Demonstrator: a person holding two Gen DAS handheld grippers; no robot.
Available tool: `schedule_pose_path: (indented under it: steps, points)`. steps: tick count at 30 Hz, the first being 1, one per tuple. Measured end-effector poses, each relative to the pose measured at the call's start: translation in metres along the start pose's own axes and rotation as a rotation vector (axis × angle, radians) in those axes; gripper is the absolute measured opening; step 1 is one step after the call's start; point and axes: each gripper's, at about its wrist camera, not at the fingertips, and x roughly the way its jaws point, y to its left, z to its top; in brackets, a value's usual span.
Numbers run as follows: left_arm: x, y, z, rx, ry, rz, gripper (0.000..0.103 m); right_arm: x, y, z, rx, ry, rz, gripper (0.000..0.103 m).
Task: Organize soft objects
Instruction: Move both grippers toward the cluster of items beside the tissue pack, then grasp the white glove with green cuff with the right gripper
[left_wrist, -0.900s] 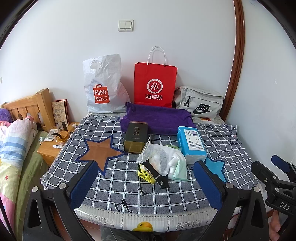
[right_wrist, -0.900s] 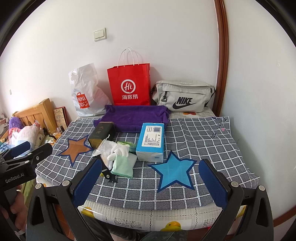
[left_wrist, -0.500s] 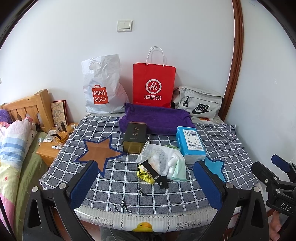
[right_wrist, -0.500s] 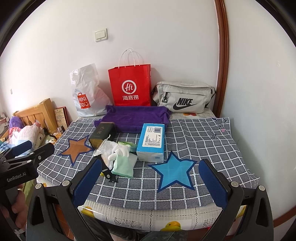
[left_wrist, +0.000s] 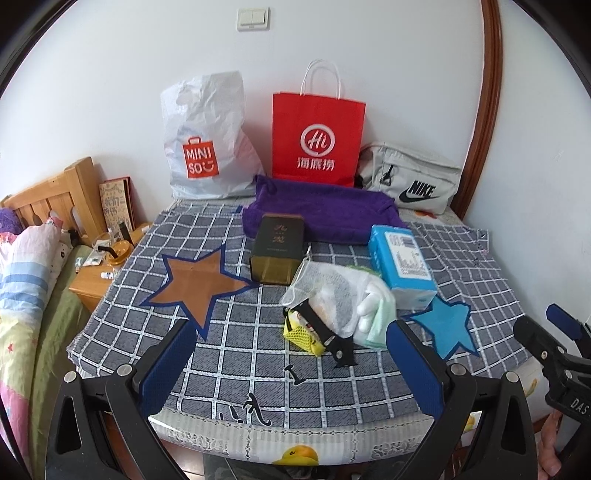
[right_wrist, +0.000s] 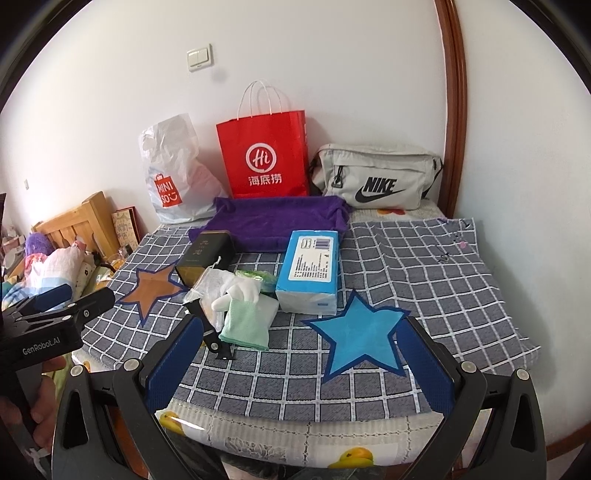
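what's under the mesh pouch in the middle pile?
Under the mesh pouch: a yellow net item and a black strap stick out at its near edge, with the green-cuffed glove beside it. Whatever else lies beneath is covered; the pouch's contents are blurred.

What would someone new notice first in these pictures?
Probably the red paper bag standing against the back wall, between a white Miniso bag and a grey Nike pouch. Next, the brown star and blue star on the checked cloth, flanking a central clutter pile.
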Motion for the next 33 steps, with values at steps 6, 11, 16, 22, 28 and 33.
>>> schedule_pose_path:
  steps: [6,11,16,22,28,33]
  points:
    - [0.039,0.014,-0.012,-0.017,0.071,0.029,0.103,0.047,0.003,-0.002,0.058,0.047,0.095,0.103]
    - [0.072,0.031,-0.022,-0.064,0.138,0.038,0.103,0.082,0.019,0.001,0.03,0.045,0.168,0.102]
    - [0.098,0.039,-0.031,-0.092,0.189,0.026,0.103,0.116,0.037,0.002,-0.036,0.074,0.198,0.096]
    - [0.118,0.045,-0.036,-0.105,0.224,0.014,0.103,0.152,0.051,0.0,-0.082,0.12,0.22,0.085]
    - [0.13,0.046,-0.033,-0.118,0.235,-0.026,0.103,0.182,0.059,-0.002,-0.13,0.158,0.268,0.063]
    - [0.137,0.047,-0.029,-0.138,0.234,-0.053,0.103,0.187,0.063,-0.001,-0.18,0.164,0.318,0.034]
